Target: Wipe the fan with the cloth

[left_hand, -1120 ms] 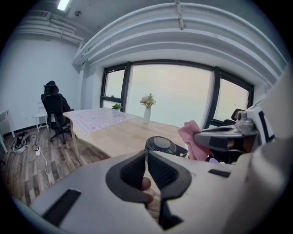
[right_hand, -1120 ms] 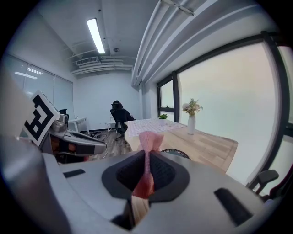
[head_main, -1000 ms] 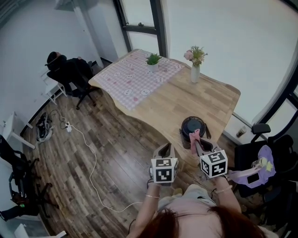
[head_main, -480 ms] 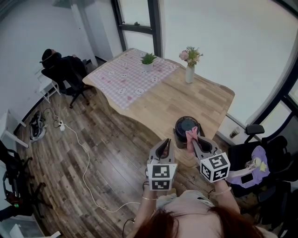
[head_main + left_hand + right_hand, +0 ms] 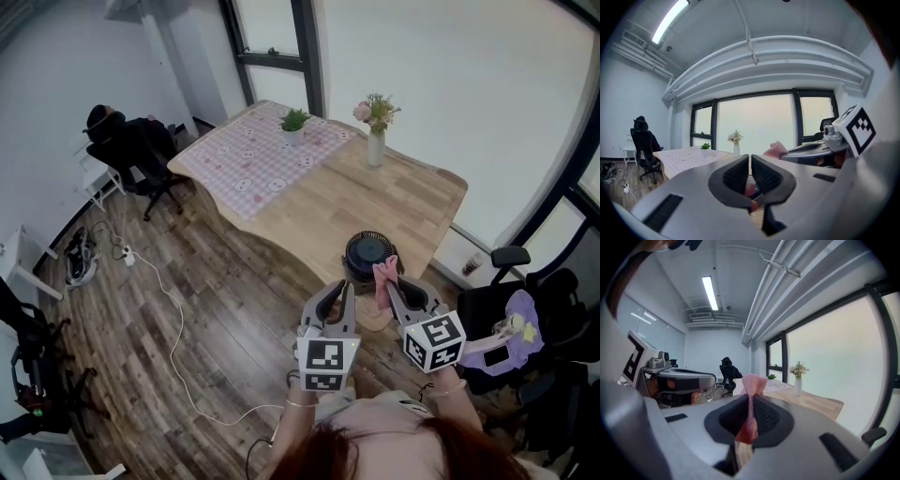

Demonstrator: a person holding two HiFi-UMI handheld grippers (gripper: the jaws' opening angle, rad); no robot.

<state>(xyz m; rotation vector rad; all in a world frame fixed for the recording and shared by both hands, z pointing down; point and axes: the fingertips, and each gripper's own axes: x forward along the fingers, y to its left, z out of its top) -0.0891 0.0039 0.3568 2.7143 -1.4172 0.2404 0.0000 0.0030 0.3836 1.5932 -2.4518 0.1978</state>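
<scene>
With the right tool (image 5: 391, 285) clamped on a thin fold of pink cloth (image 5: 383, 273) and the left tool (image 5: 339, 289) pressed together, empty, a hard wipe could tug the cloth free or shove the unbraced fan (image 5: 367, 251) off the desk (image 5: 403, 197) edge

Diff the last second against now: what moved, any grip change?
The left hand-held gripper and the right hand-held gripper both lifted a little toward the camera. The cloth rose with the right one and now hangs at the right edge of the fan. Nothing taken or let go. Same: right shut on cloth, left shut and empty, fan on the table.
</scene>
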